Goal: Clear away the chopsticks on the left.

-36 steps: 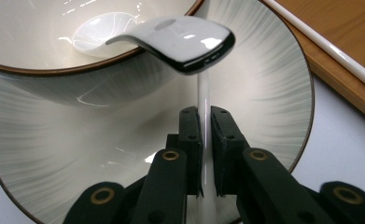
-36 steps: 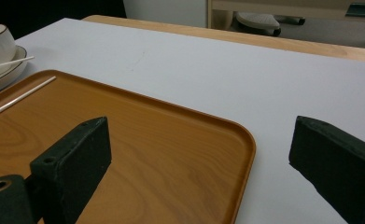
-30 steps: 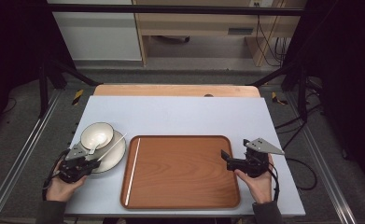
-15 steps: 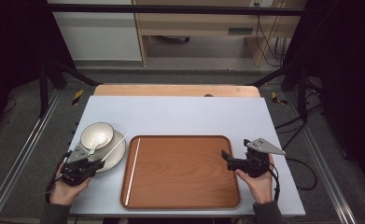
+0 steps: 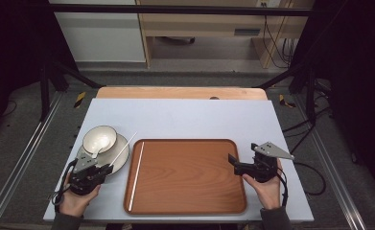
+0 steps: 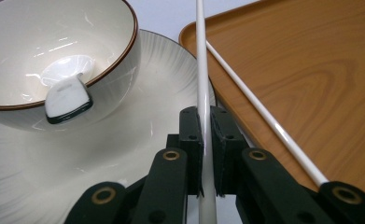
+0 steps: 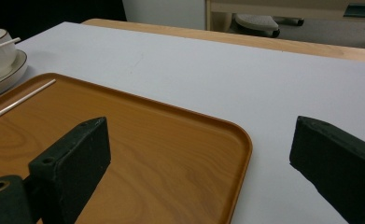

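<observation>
Since a second ago the left gripper (image 5: 100, 168) has drawn back toward the table's (image 5: 190, 115) near left corner, and a white chopstick (image 6: 202, 84) now rises from it over the plate (image 5: 121, 154). Its jaws are clamped on that stick. The bowl (image 5: 99, 138), spoon (image 6: 68, 95) inside, sits on the plate near the left edge. A second chopstick (image 5: 136, 175) lies along the tray's (image 5: 190, 177) left rim. The right gripper (image 5: 233, 160) hasn't moved, jaws wide apart and empty over the tray's right edge.

high view overhead, claw views close; tray (image 5: 187, 175) shared
</observation>
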`<state>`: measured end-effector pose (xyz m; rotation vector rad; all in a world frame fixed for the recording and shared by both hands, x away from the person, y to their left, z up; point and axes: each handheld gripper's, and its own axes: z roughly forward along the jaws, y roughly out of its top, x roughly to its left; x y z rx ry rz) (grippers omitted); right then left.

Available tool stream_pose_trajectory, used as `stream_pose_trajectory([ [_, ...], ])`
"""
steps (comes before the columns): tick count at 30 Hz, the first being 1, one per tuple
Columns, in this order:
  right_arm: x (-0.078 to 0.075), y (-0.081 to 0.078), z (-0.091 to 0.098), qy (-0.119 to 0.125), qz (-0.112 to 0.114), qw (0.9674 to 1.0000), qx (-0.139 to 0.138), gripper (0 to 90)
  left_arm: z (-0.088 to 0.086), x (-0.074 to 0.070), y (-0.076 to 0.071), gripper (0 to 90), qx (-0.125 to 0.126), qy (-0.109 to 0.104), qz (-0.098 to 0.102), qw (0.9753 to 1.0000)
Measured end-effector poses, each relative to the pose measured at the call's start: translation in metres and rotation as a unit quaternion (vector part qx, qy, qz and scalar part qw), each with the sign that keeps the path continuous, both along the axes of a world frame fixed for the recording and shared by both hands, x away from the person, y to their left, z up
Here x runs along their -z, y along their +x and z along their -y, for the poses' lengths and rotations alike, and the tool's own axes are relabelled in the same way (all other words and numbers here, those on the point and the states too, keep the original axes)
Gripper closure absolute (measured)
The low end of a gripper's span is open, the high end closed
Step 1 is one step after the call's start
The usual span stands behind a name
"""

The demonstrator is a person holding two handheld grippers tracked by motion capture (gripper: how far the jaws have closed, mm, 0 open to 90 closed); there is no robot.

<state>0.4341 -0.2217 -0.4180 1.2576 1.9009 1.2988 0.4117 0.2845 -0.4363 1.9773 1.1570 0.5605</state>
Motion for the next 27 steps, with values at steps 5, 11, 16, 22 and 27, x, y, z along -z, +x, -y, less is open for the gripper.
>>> stream_pose_trajectory([
  [5,0.0,0.0,0.002,-0.001,0.003,1.0,0.004,5.0,0.011,-0.003,-0.006,84.1,-0.014,-0.006,0.011,0.9998],
  [11,-0.001,0.0,0.002,0.0,0.004,1.0,0.007,4.7,0.03,-0.007,-0.014,84.0,-0.018,-0.008,0.024,0.9995],
  [16,-0.002,0.0,0.002,0.0,0.005,0.9999,0.01,4.5,0.044,-0.008,-0.02,84.0,-0.024,-0.015,0.027,0.9992],
  [22,-0.002,0.0,0.001,-0.003,0.005,0.9999,0.011,4.5,0.053,-0.009,-0.023,84.0,-0.041,-0.025,0.035,0.9982],
  [27,-0.001,0.0,0.001,-0.002,0.004,0.9999,0.012,4.6,0.055,-0.013,-0.024,84.0,-0.068,-0.034,0.039,0.9964],
])
